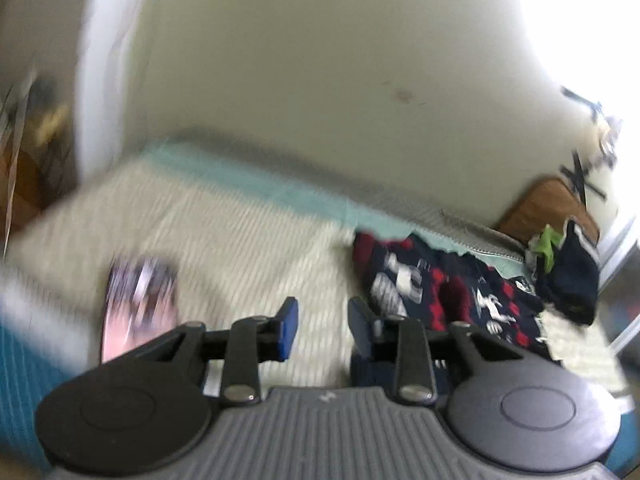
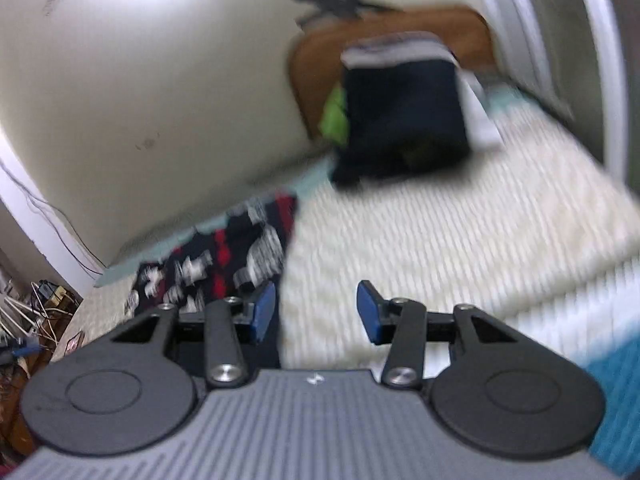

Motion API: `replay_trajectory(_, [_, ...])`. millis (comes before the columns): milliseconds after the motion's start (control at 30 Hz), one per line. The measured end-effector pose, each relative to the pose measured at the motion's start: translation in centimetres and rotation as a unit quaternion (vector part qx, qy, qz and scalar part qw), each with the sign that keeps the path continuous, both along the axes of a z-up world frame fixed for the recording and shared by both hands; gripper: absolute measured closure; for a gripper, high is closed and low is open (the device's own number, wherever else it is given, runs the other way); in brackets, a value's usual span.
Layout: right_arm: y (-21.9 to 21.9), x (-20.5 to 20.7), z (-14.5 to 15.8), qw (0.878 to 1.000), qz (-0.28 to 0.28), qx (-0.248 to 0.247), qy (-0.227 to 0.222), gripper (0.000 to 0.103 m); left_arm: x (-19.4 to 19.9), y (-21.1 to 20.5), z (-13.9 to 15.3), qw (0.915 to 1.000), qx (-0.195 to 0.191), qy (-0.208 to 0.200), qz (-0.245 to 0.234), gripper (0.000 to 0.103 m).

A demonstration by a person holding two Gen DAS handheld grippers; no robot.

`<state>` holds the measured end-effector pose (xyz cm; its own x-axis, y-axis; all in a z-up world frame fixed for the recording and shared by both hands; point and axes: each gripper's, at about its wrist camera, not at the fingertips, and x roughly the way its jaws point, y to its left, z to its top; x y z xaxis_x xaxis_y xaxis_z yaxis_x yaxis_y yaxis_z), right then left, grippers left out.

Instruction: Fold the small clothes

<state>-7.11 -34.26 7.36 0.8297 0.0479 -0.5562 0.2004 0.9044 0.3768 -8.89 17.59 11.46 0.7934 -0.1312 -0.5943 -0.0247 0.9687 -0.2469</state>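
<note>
Both hand-held grippers hover part-open and empty over the bed [image 1: 248,232]: the patterned garment [image 1: 448,292] lies at two o'clock of the left hand-held gripper [image 1: 322,328], at ten o'clock of the right hand-held gripper [image 2: 316,312], running toward the wall

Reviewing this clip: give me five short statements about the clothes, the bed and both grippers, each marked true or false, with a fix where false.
1. The left gripper holds the patterned garment. False: its jaws stand apart with nothing between them.
2. The right gripper is open and empty. True.
3. A dark navy garment lies farther along the bed than the patterned one. True.
4. The blanket is solid red. False: it is a pale, ribbed cream.
5. A bit of green cloth shows beside the navy garment. True.
</note>
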Motion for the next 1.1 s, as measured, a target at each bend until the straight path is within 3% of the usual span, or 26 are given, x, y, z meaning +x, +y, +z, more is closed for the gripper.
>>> replay_trajectory(100, [0.8,6.1,0.8,0.996,0.076,-0.045,-0.019,0.054,6.3,-2.9,0.8,0.9963,0.044,-0.02,-0.07,0.055])
replay_trajectory(167, [1.5,10.9,0.5,0.991,0.12,-0.057,-0.016,0.054,11.2,-5.0,0.2,0.9914,0.053,-0.008,-0.119,0.051])
replay_trajectory(333, [1.9,23.8,-2.9,0.981,0.183,-0.054,0.048,0.054,22.3,-9.7,-3.6,0.976,0.078,0.054,-0.196,0.037])
replay_trajectory(367, [1.9,25.6,-3.8,0.978,0.191,-0.051,0.064,0.054,23.6,-10.3,-4.3,0.9739,0.082,0.066,-0.201,0.032])
replay_trajectory(533, [2.7,32.4,-8.7,0.962,0.228,-0.054,0.142,0.053,28.5,-12.2,-7.9,0.9624,0.082,0.114,-0.232,0.029])
replay_trajectory(633, [2.6,33.6,-10.5,0.951,0.259,-0.029,0.167,0.053,29.9,-12.9,-9.6,0.9534,0.081,0.141,-0.254,0.046])
replay_trajectory(667, [2.7,33.9,-11.0,0.948,0.268,-0.024,0.17,0.053,30.3,-13.2,-10.0,0.9501,0.08,0.149,-0.262,0.068])
replay_trajectory(733, [3.0,34.5,-11.2,0.947,0.279,-0.024,0.16,0.056,30.1,-13.5,-10.4,0.9483,0.086,0.143,-0.27,0.08])
replay_trajectory(767, [3.3,34.4,-11.2,0.944,0.29,-0.026,0.155,0.065,29.9,-13.5,-10.3,0.949,0.087,0.137,-0.27,0.09])
replay_trajectory(800, [3.6,34.3,-11.2,0.942,0.297,-0.026,0.156,0.091,29.8,-13.4,-10.1,0.95,0.083,0.135,-0.269,0.092])
replay_trajectory(967, [4.4,32.6,-8.1,0.95,0.285,-0.05,0.118,0.091,27.8,-13.1,-8.1,0.9576,0.073,0.107,-0.257,0.093])
replay_trajectory(1100, [4.9,28.7,-3.7,0.956,0.279,-0.06,0.071,0.091,22.6,-12.8,-4.3,0.9614,0.064,0.047,-0.264,0.093])
